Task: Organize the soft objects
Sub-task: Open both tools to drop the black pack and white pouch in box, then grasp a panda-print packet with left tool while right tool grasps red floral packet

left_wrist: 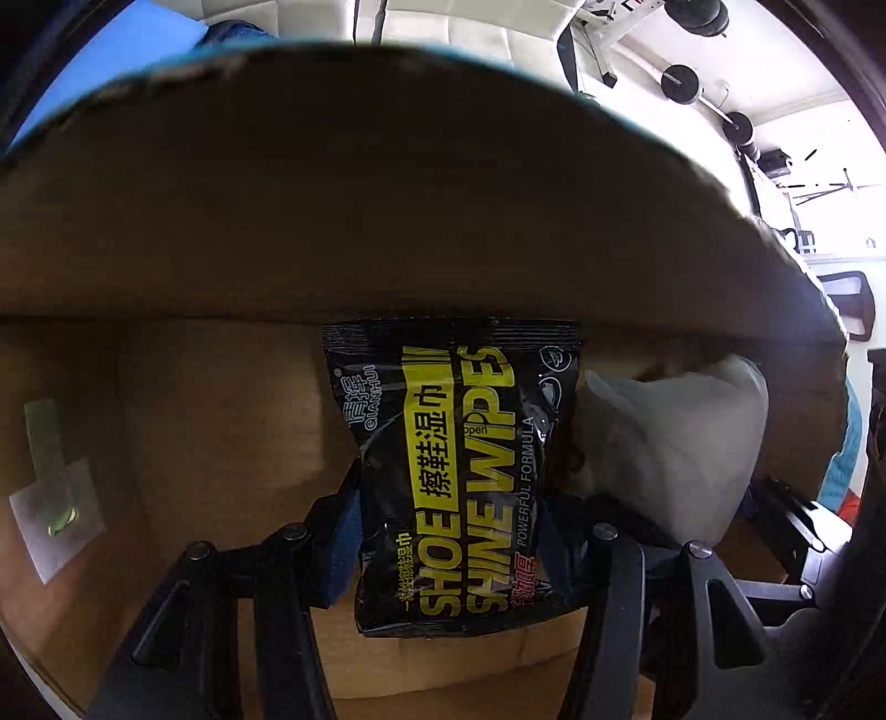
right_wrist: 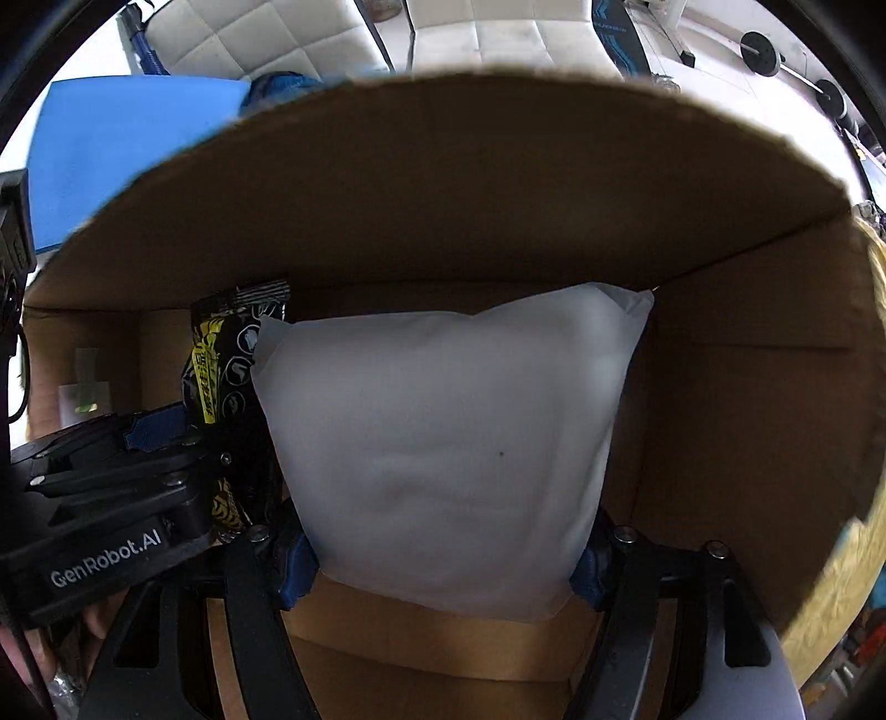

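Observation:
My left gripper (left_wrist: 451, 531) is shut on a black and yellow shoe shine wipes pack (left_wrist: 454, 471), held inside a brown cardboard box (left_wrist: 332, 221). My right gripper (right_wrist: 437, 559) is shut on a soft white frosted pouch (right_wrist: 443, 443), also inside the box. The two packs sit side by side, wipes pack on the left (right_wrist: 221, 360), pouch on the right (left_wrist: 675, 437). The left gripper's body (right_wrist: 111, 487) shows at the left of the right wrist view, close to the pouch.
The box's far wall (right_wrist: 470, 210) rises just behind both packs. A strip of tape with a white label (left_wrist: 52, 487) lies on the box floor at left. A blue foam pad (right_wrist: 122, 144), white cushions (right_wrist: 487, 39) and barbell weights (left_wrist: 681, 83) lie beyond the box.

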### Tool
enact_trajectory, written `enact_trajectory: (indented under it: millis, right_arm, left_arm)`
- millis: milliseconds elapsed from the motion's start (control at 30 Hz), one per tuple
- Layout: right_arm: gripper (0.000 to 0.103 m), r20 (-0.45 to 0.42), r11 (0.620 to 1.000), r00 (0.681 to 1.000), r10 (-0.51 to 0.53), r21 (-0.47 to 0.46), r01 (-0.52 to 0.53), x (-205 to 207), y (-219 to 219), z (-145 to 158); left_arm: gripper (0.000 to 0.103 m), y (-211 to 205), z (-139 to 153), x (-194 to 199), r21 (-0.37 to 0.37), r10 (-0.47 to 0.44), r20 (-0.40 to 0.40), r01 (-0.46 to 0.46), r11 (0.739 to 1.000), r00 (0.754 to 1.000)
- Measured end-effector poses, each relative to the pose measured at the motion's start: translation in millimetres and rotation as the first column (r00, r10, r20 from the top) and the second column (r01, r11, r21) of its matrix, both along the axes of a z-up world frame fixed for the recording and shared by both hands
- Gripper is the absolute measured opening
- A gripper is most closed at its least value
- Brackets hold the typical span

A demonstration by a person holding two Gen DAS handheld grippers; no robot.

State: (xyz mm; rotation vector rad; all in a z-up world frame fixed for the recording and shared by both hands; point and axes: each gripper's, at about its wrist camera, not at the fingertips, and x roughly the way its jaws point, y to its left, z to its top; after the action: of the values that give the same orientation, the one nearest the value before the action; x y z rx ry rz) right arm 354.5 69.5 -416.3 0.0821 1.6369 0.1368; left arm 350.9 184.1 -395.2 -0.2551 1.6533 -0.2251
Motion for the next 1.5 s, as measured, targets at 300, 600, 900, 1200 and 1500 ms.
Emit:
enact_trajectory:
  millis: [300, 600, 900, 1200, 1500]
  right_arm:
    - [0.084, -0.016, 0.999, 1.0, 0.017, -0.028, -0.018, 6.4, 1.9, -8.5]
    - [0.101, 0.036, 0.996, 0.998, 0.052, -0.075, -0.049, -7.8, 17.2, 23.3]
    - [0.103, 0.142, 0.996, 0.99, 0.021, -0.09, -0.008, -43.0, 15.6, 71.3]
    - [0.103, 0.22, 0.997, 0.976, 0.011, -0.083, 0.007, -121.2, 8.6, 129.2]
    - [0.103, 0.294, 0.998, 0.956, 0.023, -0.064, -0.005, -180.9, -1.1, 182.1]
  left_arm:
    - [0.067, 3.1, 20.5, -9.1, 0.064, 0.021, -0.001, -0.021, 0.998, 1.0]
    - [0.086, 7.2, 87.5, -36.4, 0.117, 0.024, 0.117, -0.038, 0.992, 0.993]
    - [0.102, 14.1, 159.2, -102.7, 0.181, 0.032, 0.284, -0.087, 0.98, 0.958]
    - [0.102, 10.5, 194.9, -158.3, 0.194, 0.014, 0.386, -0.096, 0.976, 0.922]
    - [0.102, 3.1, 224.7, -200.7, 0.172, 0.026, 0.427, -0.109, 0.979, 0.904]
